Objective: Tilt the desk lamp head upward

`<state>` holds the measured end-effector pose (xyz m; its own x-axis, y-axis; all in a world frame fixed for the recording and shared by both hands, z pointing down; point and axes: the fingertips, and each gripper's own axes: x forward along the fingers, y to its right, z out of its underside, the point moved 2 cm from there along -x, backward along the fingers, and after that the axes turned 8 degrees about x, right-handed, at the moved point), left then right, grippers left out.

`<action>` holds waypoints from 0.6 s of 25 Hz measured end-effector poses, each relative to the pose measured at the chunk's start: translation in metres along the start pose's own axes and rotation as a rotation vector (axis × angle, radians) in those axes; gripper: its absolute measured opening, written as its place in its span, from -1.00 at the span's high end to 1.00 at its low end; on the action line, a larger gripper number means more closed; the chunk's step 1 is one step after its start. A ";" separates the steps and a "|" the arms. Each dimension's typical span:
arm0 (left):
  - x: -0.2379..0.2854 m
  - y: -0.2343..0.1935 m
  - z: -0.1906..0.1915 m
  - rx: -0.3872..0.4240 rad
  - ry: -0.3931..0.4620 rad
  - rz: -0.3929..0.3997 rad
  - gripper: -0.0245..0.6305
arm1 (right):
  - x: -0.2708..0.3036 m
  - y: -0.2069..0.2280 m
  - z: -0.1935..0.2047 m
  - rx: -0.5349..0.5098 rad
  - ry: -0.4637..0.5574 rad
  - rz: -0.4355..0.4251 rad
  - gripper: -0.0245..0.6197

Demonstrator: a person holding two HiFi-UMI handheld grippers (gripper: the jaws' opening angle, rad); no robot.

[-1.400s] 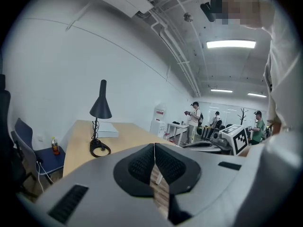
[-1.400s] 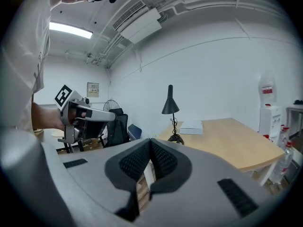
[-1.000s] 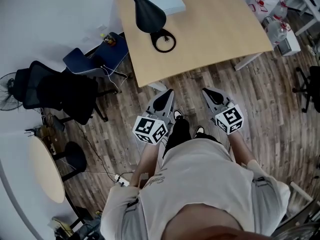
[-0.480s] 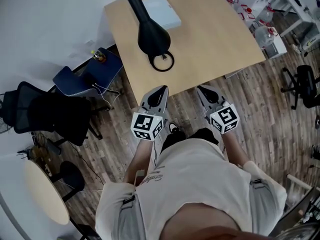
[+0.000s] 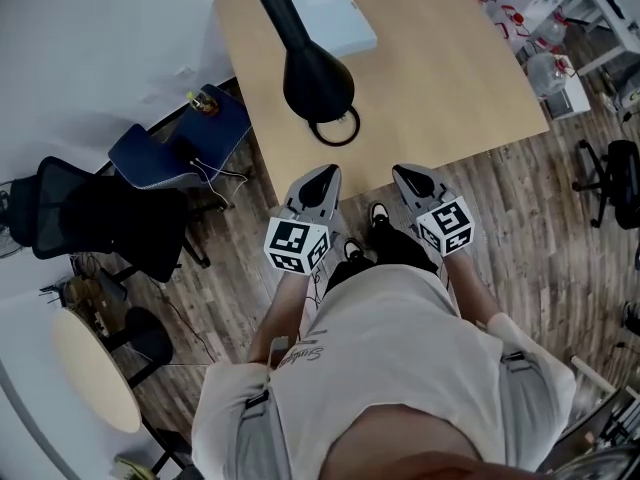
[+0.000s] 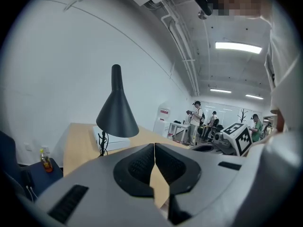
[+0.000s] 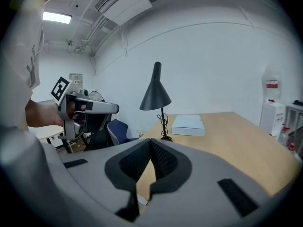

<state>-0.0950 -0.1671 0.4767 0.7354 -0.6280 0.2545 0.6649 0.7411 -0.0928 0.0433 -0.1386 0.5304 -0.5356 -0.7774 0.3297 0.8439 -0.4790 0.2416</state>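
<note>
A black desk lamp [image 5: 316,80] with a cone-shaped head stands on the light wooden table [image 5: 450,68], its ring base [image 5: 334,128] close to the near edge. The cone points down, and the lamp shows in the left gripper view as desk lamp [image 6: 116,113] and in the right gripper view as desk lamp [image 7: 156,94]. My left gripper [image 5: 326,176] and right gripper [image 5: 405,176] hover side by side just short of the table's near edge, both shut and holding nothing. Neither touches the lamp.
A flat white box [image 5: 335,13] lies on the table behind the lamp. Black and blue chairs [image 5: 120,203] stand to the left on the wooden floor. A round side table [image 5: 95,373] sits at the lower left. Several people [image 6: 199,122] stand far off.
The view has drawn slightly nearer to the table; the lamp now sits a little lower in the head view. Both grippers stay shut and level, close to the table's edge.
</note>
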 end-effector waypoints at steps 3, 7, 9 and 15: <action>0.014 -0.012 0.003 -0.009 -0.022 -0.056 0.88 | 0.024 0.013 0.004 -0.012 -0.032 -0.058 0.94; 0.033 -0.021 0.008 -0.026 -0.052 -0.109 0.88 | 0.057 0.037 0.008 -0.057 -0.080 -0.123 0.94; 0.042 -0.024 0.013 -0.028 -0.068 -0.125 0.88 | 0.072 0.047 0.011 -0.064 -0.094 -0.147 0.94; 0.068 -0.038 0.023 -0.065 -0.088 -0.180 0.88 | 0.116 0.073 0.026 -0.077 -0.161 -0.207 0.94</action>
<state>-0.0732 -0.2328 0.5197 0.5917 -0.7238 0.3550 0.7938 0.6000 -0.0999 0.0419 -0.2528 0.6094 -0.6897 -0.5879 0.4227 0.7124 -0.6554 0.2509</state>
